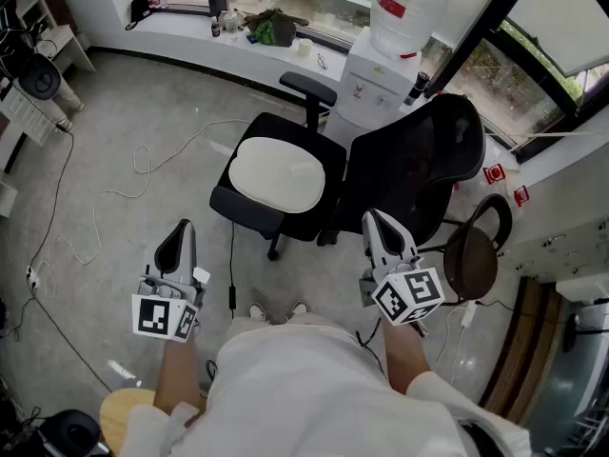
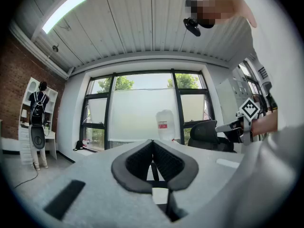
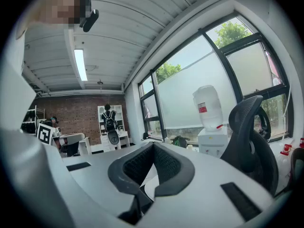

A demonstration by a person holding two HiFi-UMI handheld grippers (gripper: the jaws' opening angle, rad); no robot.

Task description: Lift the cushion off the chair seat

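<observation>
Cushion (image 1: 279, 173), just one, is lying on the seat of the one black chair (image 1: 414, 169) at frame centre. We are holding two grippers lower down, left gripper (image 1: 181, 228) and right gripper (image 1: 376, 219), both jaws closed, empty.

The person wears a white short-sleeved top (image 1: 304, 388) and pale shoes (image 1: 258, 310). The left gripper (image 1: 181, 228) and right gripper (image 1: 374, 220) are grey with dark tips. Each has a cube (image 1: 409, 296) of black-and-white square markers.
</observation>
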